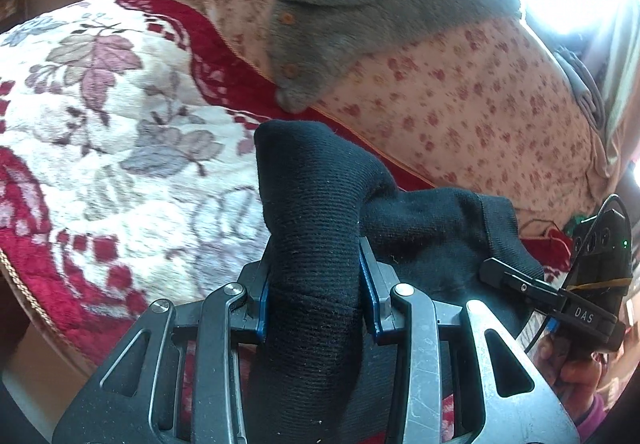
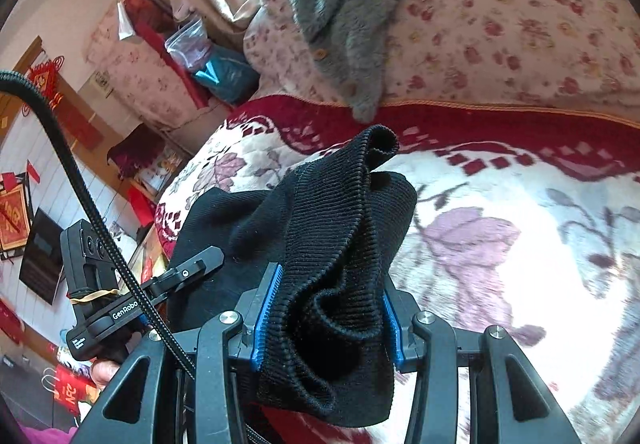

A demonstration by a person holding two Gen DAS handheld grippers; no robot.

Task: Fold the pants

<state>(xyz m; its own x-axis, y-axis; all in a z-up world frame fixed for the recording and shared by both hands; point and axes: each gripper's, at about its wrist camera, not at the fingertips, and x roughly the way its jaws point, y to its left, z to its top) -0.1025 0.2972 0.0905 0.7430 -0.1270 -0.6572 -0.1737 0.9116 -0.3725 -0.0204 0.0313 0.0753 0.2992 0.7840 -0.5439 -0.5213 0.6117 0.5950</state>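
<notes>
Bunched black pants [image 1: 316,244] are filling the left gripper [image 1: 316,284], whose blue pads are clamping a thick roll of knit, while the right gripper [image 2: 328,320] is pinching the ribbed edge, probably so both ends are travelling together above the floral blanket [image 1: 120,115] for laying flat.

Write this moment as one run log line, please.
step: fold pants | left gripper: shut on black pants | right gripper: shut on black pants | surface: floral blanket
</notes>
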